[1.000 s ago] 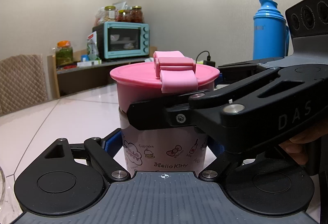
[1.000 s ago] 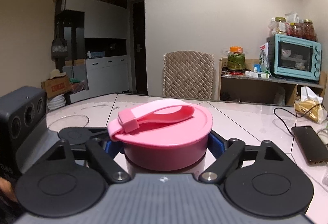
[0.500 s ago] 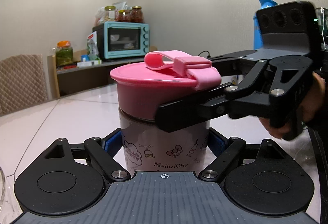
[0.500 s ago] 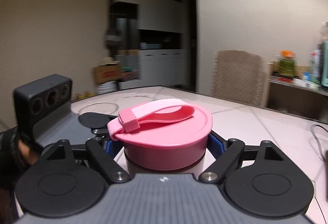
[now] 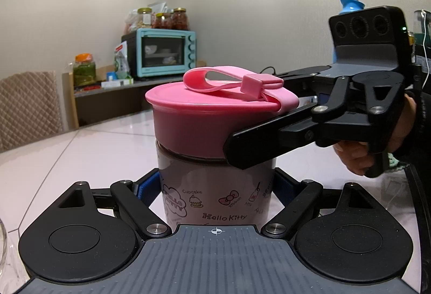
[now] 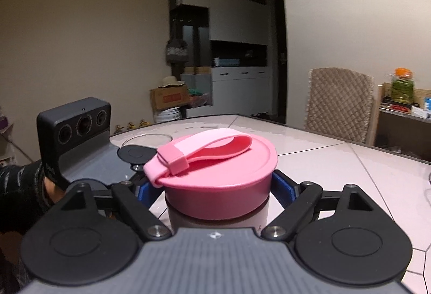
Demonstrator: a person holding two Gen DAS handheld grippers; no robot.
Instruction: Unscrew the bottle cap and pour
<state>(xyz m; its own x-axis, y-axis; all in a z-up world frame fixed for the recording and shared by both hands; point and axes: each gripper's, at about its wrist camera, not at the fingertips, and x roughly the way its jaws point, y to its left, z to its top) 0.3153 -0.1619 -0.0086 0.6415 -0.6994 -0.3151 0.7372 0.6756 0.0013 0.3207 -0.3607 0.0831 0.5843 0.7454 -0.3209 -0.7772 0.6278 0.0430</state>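
Pink round screw cap with looped strap [image 6: 221, 172] seated on white printed Hello Kitty bottle [image 5: 215, 194], upright on glossy white desk [image 5: 80, 148]. Left gripper [image 5: 215, 186] fingers clamped on bottle body; right gripper [image 6: 218, 186] fingers clenched around cap.

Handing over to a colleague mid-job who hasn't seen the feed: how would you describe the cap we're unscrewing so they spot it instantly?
Start at the white tiled table; near its edge stands a pale Hello Kitty bottle, held low by the left gripper. The cap is the wide pink lid on top, clamped by the right gripper. A lighter pink strap loop lying across its top marks it out.
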